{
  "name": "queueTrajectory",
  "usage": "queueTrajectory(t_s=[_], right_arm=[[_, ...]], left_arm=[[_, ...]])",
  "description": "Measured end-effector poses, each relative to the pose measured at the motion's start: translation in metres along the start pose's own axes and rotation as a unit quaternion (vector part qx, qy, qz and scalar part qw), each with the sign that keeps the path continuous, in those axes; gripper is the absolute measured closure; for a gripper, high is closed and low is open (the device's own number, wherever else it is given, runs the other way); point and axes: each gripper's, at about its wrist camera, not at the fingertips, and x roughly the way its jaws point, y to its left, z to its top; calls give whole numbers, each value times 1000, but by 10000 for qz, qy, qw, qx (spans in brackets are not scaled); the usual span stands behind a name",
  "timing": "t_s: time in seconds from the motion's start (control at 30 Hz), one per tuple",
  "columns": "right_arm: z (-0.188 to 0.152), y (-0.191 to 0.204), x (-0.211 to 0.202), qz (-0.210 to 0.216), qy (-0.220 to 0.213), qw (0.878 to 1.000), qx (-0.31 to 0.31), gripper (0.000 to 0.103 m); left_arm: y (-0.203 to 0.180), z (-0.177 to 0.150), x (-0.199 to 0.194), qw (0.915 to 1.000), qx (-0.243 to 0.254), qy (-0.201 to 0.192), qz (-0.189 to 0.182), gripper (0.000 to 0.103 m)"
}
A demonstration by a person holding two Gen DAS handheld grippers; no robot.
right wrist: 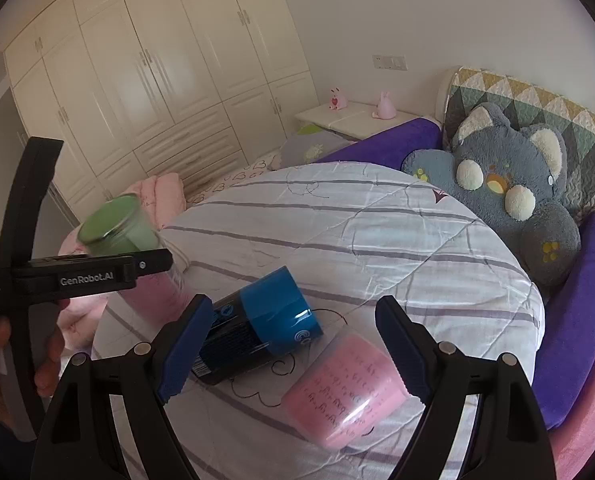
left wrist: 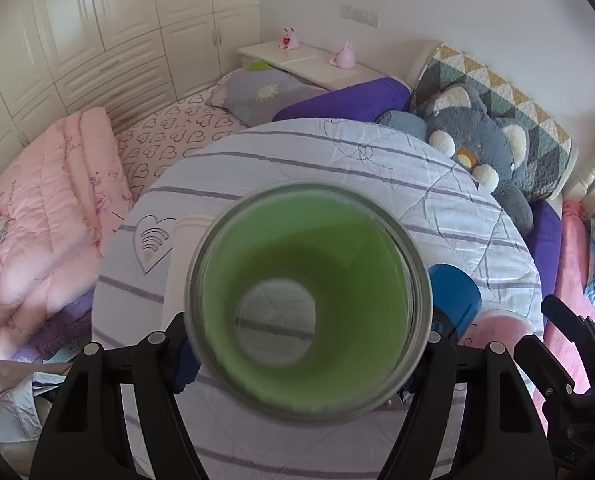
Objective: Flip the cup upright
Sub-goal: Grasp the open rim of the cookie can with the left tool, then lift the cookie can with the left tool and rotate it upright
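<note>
Green cup (left wrist: 305,304) pinched in L gripper (left wrist: 307,344), off quilt; R gripper (right wrist: 293,352) spread, w/ nothing.

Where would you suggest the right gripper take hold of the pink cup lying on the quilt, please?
Across its side wall near the middle, coming from above: the pink cup lies on its side on the quilt, just below the open right gripper, its round wall exposed.

Home bedroom: bed (right wrist: 377,240), wardrobe (right wrist: 157,92), plush toy (right wrist: 509,184), nightstand (right wrist: 357,120).
</note>
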Motion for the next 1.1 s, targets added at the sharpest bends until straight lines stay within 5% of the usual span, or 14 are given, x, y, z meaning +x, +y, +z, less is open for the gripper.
queueTrajectory(t_s=[0.5, 0.87, 1.1], right_arm=[[-22, 20, -44, 14, -36, 9999, -133, 19], [-52, 20, -65, 192, 297, 9994, -9, 19], [-63, 19, -61, 411, 570, 9975, 58, 18]], left_arm=[[1, -53, -72, 9998, -3, -148, -120, 29], [-22, -130, -93, 9946, 432, 814, -480, 29], [-43, -130, -52, 9903, 613, 1085, -608, 29]])
